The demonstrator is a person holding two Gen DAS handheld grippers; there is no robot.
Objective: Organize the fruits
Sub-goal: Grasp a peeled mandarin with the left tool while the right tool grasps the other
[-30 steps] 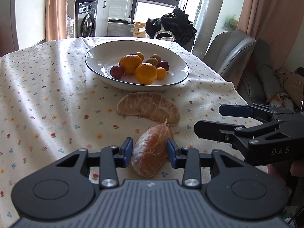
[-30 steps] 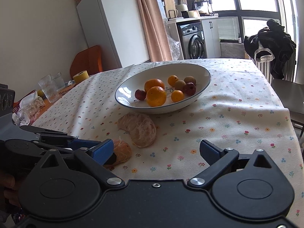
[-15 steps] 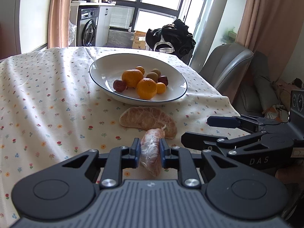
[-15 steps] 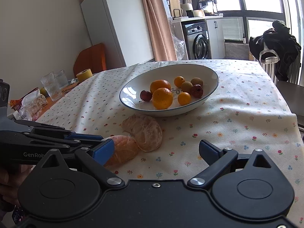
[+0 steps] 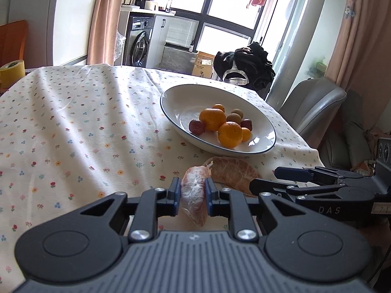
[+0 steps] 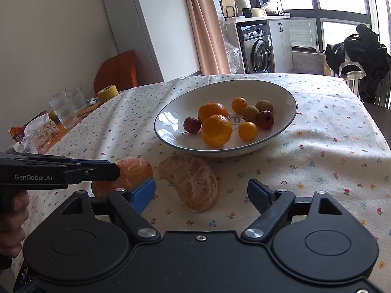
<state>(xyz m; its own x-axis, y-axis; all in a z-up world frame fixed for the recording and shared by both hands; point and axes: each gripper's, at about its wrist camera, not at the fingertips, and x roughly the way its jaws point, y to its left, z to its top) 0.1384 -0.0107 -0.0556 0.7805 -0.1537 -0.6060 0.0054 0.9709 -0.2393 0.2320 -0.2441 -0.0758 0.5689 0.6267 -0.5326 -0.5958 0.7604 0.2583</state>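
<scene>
Floral tablecloth (image 5: 73, 127) covered the table. Just above it, the left gripper (image 5: 191, 196), marked "GenRobot.AI", pinched a peeled orange piece (image 5: 194, 195) between its blue pads. A second peeled piece (image 6: 193, 183) lay on the cloth beside it, just in front of the white bowl (image 6: 276, 92) of oranges and small fruits. The right gripper (image 6: 201, 190), lettered "DAS", hovered near with jaws spread.

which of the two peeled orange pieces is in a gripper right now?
The smaller peeled orange half, pinched between the left gripper pads. The larger peeled orange chunk lies free on the floral tablecloth before the white bowl.
</scene>
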